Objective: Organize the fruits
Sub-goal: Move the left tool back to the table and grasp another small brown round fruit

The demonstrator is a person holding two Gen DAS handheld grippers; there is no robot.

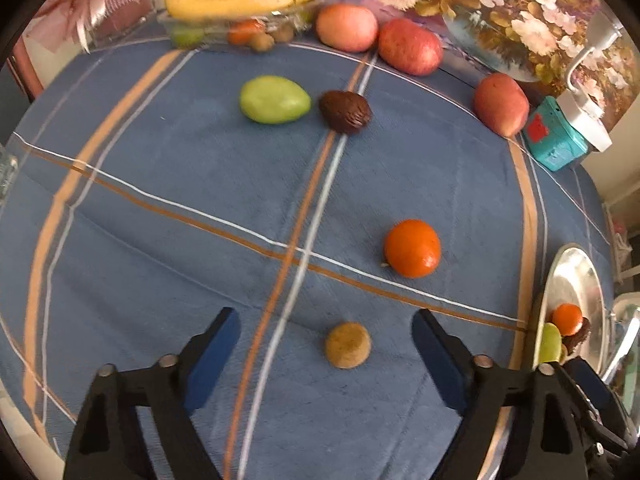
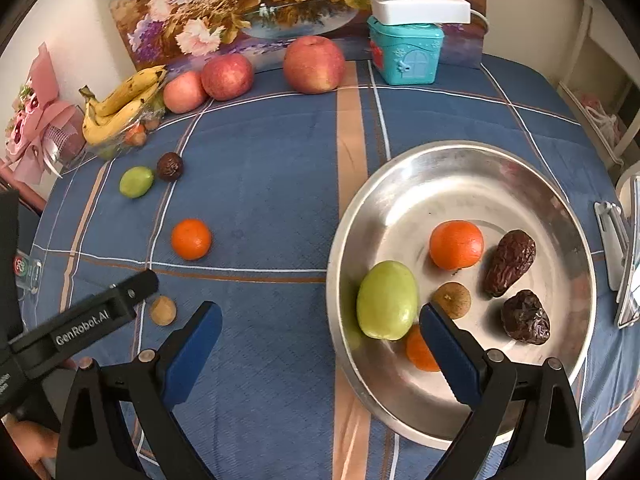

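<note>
The left gripper point(image 1: 326, 354) has its jaws apart, straddling the small round tan-brown fruit point(image 1: 347, 345) that sits on the blue plaid cloth point(image 1: 160, 184) of the counter. Neither pad touches the fruit, which lies nearer the right pad than the left. That offset is the main risk: if the jaws close from here, the nearer pad would likely meet the fruit first and nudge it sideways, and a ball that small could roll out of the gap. Pinching it near its top could also make it squirt free.

The orange round mandarin point(image 1: 412, 248) lies at about one o'clock from the tan fruit, well apart, so it is unlikely to be knocked.

The right gripper point(image 2: 320, 350) hangs with jaws apart and empty over the left rim of the shiny round steel plate point(image 2: 460, 160). That plate already holds several fruits. The right gripper's position could obstruct a delivery from the left, and a fruit dropped in could roll on the slick metal.
</note>
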